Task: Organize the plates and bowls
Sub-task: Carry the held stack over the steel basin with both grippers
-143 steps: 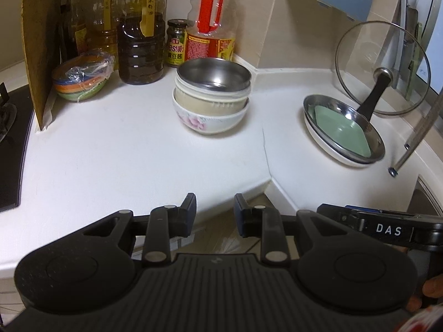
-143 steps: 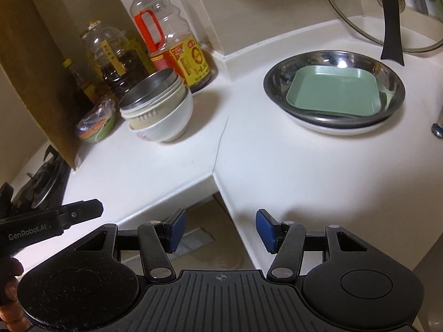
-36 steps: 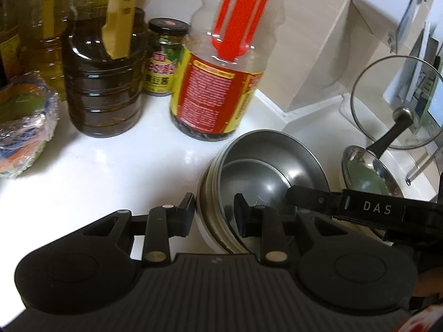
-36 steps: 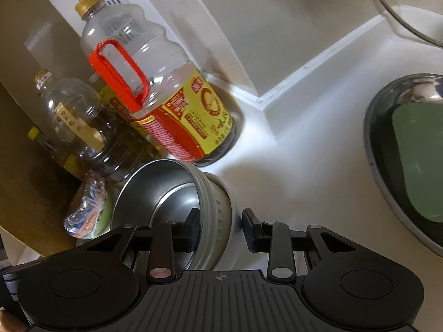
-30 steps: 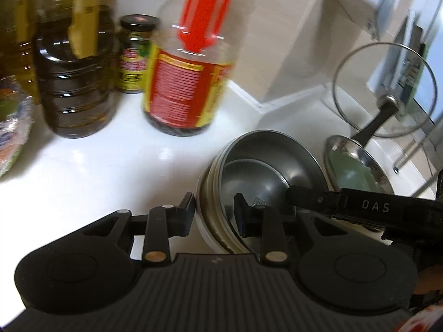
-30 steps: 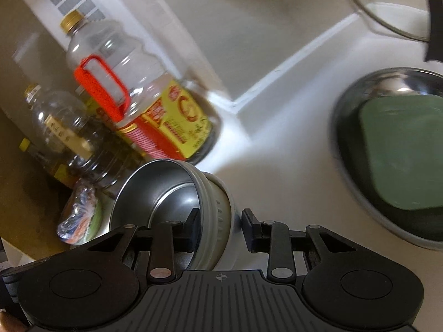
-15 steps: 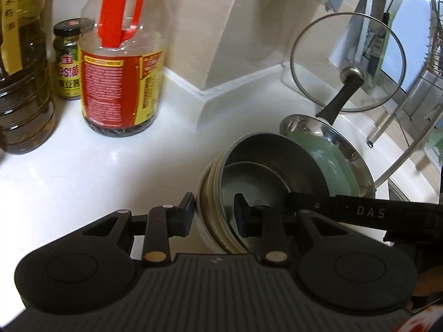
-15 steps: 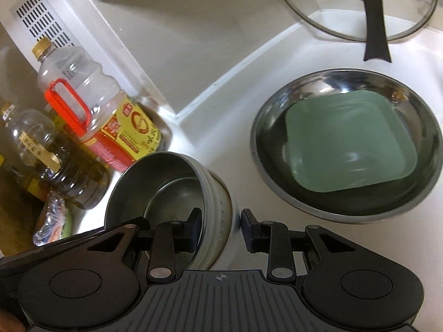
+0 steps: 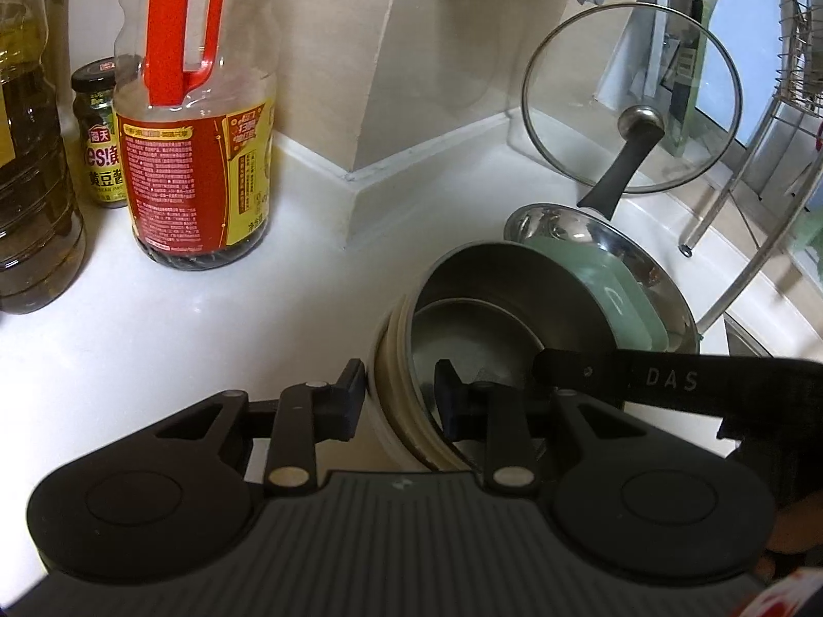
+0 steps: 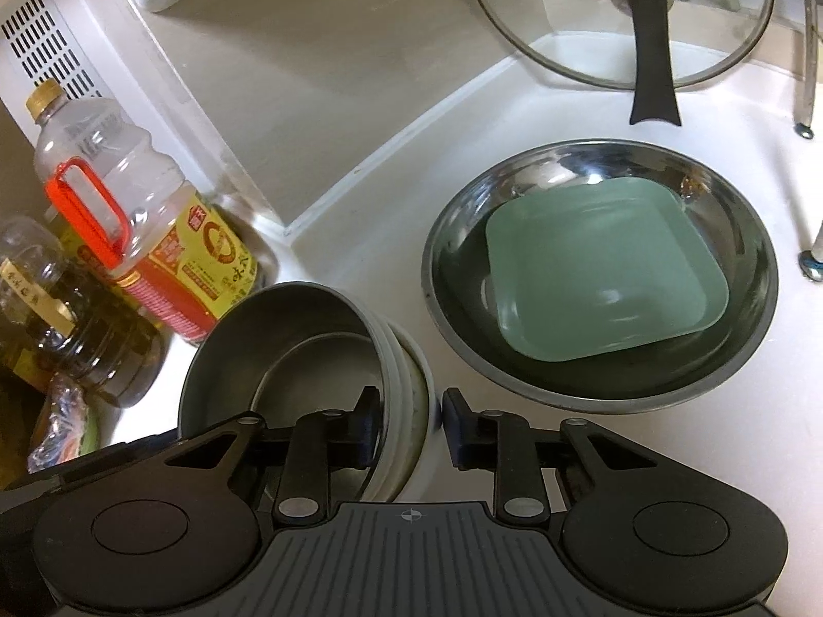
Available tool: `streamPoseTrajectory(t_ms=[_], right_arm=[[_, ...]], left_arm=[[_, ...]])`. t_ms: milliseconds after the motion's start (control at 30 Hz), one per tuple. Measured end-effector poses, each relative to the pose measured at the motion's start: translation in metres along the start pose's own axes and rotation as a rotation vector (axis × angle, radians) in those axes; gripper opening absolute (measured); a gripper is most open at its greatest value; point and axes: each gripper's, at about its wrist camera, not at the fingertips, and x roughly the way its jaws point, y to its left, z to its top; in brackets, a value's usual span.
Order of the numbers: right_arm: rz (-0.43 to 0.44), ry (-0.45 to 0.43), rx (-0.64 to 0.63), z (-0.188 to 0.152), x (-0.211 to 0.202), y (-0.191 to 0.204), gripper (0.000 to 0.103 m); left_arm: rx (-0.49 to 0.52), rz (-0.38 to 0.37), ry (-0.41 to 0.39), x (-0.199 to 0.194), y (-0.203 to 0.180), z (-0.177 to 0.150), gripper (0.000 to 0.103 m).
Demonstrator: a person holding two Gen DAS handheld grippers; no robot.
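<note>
Carried from beside the oil bottles, the bowl stack (image 9: 494, 319) now hangs close to the steel plate (image 9: 668, 283) that holds the green square dish (image 9: 617, 277). From the left wrist, the left gripper (image 9: 398, 393) pinches the stack's near rim, fingers narrow, one inside and one outside.

From the right wrist, the right gripper (image 10: 409, 424) straddles the opposite rim of the bowl stack (image 10: 308, 355), its fingers closing on it. Steel plate (image 10: 599, 267) sits just beyond on the white counter (image 10: 360, 216). Keeping both grips level and lowering together should stop the nested bowls tipping.
</note>
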Motion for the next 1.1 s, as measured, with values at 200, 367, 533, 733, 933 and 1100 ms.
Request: streamPoseTrajectory(t_ms=[200, 367, 533, 733, 933, 1100], right_arm=[[-0.094, -0.065, 0.008, -0.005, 0.003, 0.013, 0.027], [-0.116, -0.091, 0.04, -0.008, 0.004, 0.011, 0.027], [-0.071, -0.082, 0.107, -0.007, 0.003, 0.001, 0.027], [-0.007, -0.071, 0.132, -0.006, 0.003, -0.007, 0.027], [0.025, -0.054, 0.113, -0.003, 0.004, -0.011, 0.027], [0.047, -0.046, 0.085, -0.002, 0.006, -0.012, 0.026]], left_arm=[[-0.025, 0.042, -0.021, 0.002, 0.0, -0.001, 0.023], [-0.051, 0.06, -0.013, 0.007, -0.001, -0.002, 0.023], [-0.059, 0.061, -0.011, 0.008, 0.001, -0.001, 0.024], [-0.086, 0.039, 0.004, 0.009, 0.005, 0.001, 0.023], [-0.074, 0.066, -0.004, 0.007, -0.003, -0.001, 0.022], [-0.081, 0.076, -0.006, 0.005, -0.005, -0.003, 0.022]])
